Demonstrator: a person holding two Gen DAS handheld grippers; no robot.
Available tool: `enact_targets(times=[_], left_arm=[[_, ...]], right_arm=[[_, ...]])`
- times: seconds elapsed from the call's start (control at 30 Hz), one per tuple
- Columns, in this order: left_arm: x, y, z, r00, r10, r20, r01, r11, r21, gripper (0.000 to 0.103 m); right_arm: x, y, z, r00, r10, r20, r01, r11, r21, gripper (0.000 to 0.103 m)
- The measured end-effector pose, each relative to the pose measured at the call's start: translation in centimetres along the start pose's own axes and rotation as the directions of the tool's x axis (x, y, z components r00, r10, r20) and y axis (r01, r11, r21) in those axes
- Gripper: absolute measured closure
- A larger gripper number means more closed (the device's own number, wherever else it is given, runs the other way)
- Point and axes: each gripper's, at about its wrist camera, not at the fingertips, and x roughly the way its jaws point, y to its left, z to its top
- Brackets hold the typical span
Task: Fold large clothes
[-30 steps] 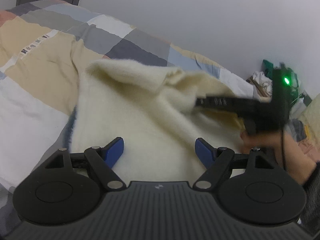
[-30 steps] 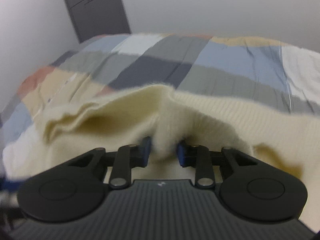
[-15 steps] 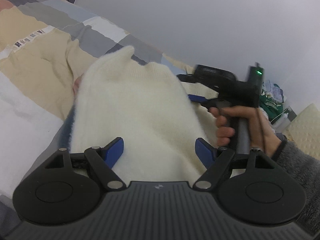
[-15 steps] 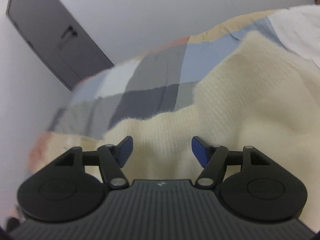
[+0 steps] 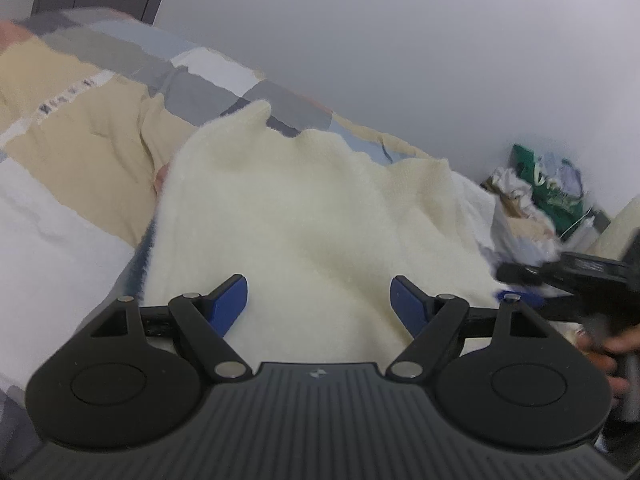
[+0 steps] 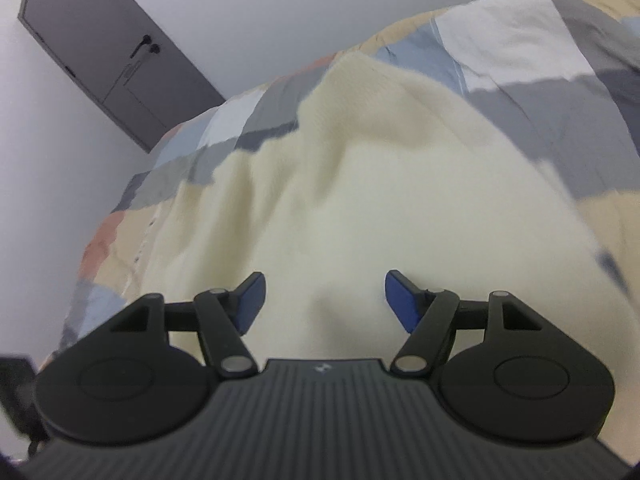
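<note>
Soft, even room light fills both views, fairly dim and cool, with no glare and no hard shadows; its source is not visible. The cream sweater (image 5: 304, 216) reads almost flat, only faint grey in its folds. Both pictures are smeared by motion blur: the patchwork bedcover (image 6: 520, 64) loses its edges, and in the left wrist view the right gripper (image 5: 520, 294) at 3 o'clock is streaked. Fisheye distortion bends the grey door (image 6: 108, 60) at 10 o'clock, and the right view's lower corners darken.

Cream sweater (image 5: 304, 220) on a patchwork bedspread (image 6: 520, 48) (grey, blue, beige, white, salmon blocks); dark grey door (image 6: 104, 52).
</note>
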Motion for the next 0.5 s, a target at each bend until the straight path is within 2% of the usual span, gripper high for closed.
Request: enact_targets(times=[0.2, 0.27, 0.37, 0.4, 0.47, 0.5], left_arm=[[0.1, -1.9, -1.4, 0.995, 0.095, 0.010, -0.095, 0.988, 0.119, 0.021], [-0.4, -2.5, -1.8, 0.993, 0.114, 0.018, -0.116, 0.985, 0.131, 0.020], [-1.4, -3.4, -2.1, 0.989, 0.144, 0.023, -0.146, 0.980, 0.132, 0.020], [-1.7, -3.5, -2.1, 0.989, 0.144, 0.028, -0.146, 0.982, 0.122, 0.019], [-2.5, -3.8, -2.3, 0.990, 0.140, 0.029, -0.142, 0.987, 0.081, 0.015], [-3.0, -4.0, -2.4, 0.990, 0.140, 0.032, -0.142, 0.988, 0.063, 0.014]], right_arm=[[-2.7, 0.1, -2.8, 1.000, 0.015, 0.004, -0.015, 1.000, 0.003, 0.033], [-3.5, -0.3, -3.7, 0.998, 0.060, 0.020, -0.061, 0.997, 0.043, 0.032], [-3.0, -0.9, -5.1, 0.994, 0.106, -0.017, -0.103, 0.986, 0.133, 0.028], [-2.7, -1.1, -5.7, 0.992, 0.122, -0.030, -0.116, 0.980, 0.164, 0.027], [-2.2, -1.3, -6.5, 0.985, 0.166, -0.042, -0.154, 0.965, 0.211, 0.013], [-1.9, -1.3, -6.7, 0.982, 0.184, -0.044, -0.169, 0.958, 0.231, 0.012]])
